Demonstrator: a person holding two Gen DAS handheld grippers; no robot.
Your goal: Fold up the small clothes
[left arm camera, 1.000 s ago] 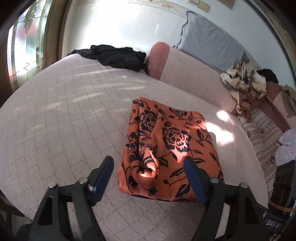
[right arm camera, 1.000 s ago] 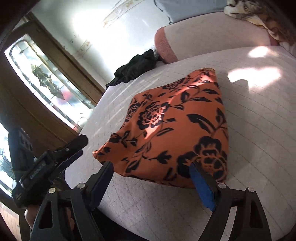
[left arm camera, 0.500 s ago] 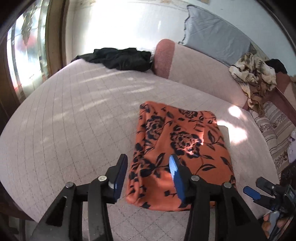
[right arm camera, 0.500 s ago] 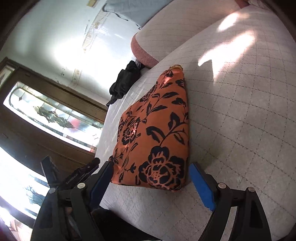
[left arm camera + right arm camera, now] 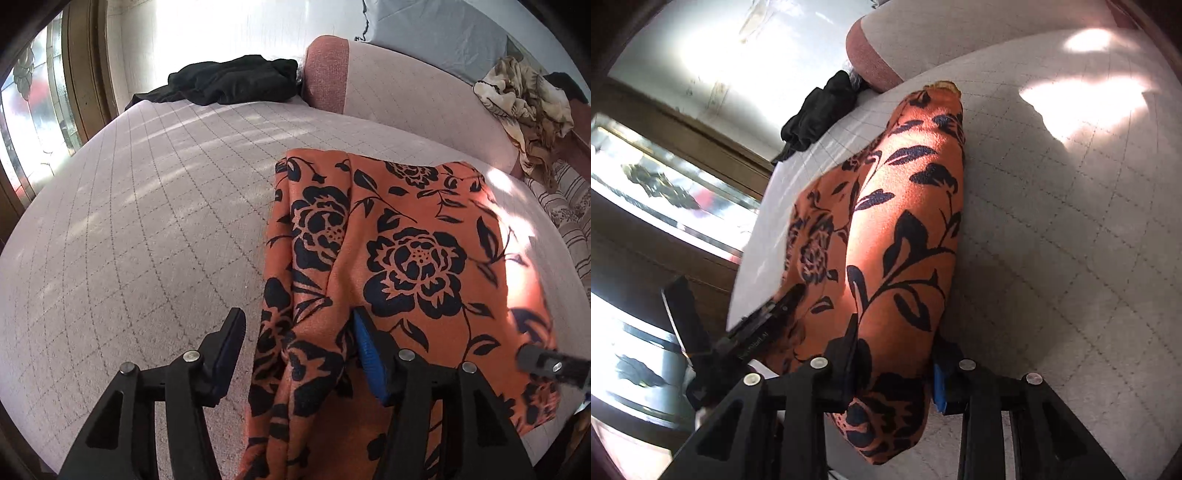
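Two tools work one cloth (image 5: 399, 258), orange w/ black flowers, lying on the quilted bed (image 5: 147, 229) just ahead of both. Progress, as I judge it: the cloth looks already doubled at least once, a neat-ish block w/ layered edges on its left side, so prob. one more fold, then flattening, is left. Dark clothes (image 5: 229, 83) far ahead by the bolster and a patterned heap to the far right look unfolded, so most of the job remains.

Right tool (image 5: 894, 365): jaws have just been closing and now clamp the cloth's near right corner, fabric bunched thick between them. Left tool (image 5: 295, 354): jaws have just been opening, stand apart astride the near left edge; right pad touches fabric, no pinch. Both point steeply down at the near edge, side by side.
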